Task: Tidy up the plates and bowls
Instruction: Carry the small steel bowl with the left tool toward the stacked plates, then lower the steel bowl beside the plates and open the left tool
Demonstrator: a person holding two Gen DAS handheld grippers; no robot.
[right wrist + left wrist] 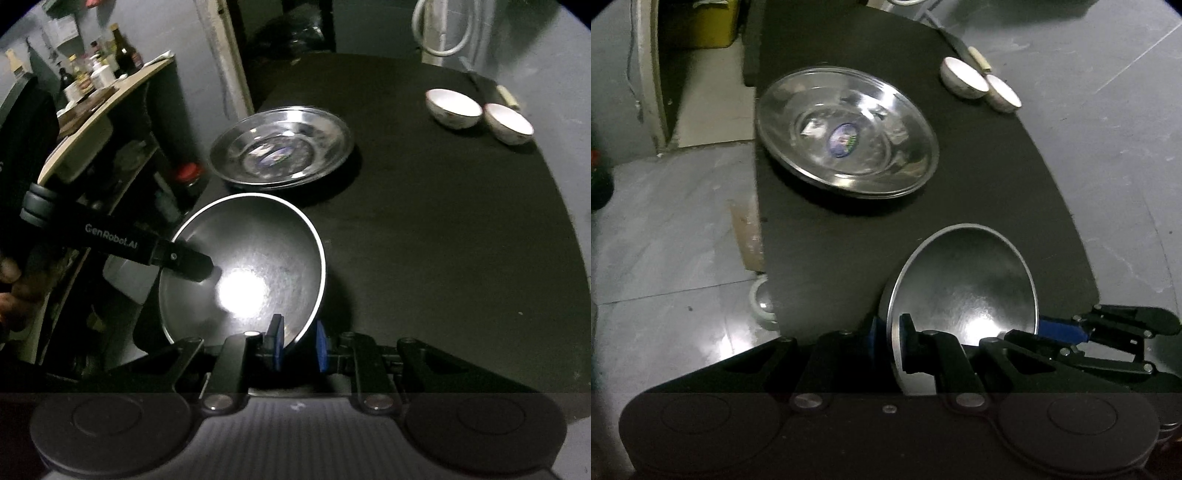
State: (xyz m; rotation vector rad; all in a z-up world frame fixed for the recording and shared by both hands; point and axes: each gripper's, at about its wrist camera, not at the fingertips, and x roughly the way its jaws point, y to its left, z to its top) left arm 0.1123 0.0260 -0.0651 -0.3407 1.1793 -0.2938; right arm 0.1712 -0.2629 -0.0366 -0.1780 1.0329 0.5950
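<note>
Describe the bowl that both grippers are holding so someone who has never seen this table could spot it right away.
Start at the black table. On its near side, in front of the shiny steel plates, is the dark metal bowl, clamped at its rim by the left gripper and the right gripper. It is dark grey inside with a thin bright rim, unlike the two small white bowls at the far edge.
</note>
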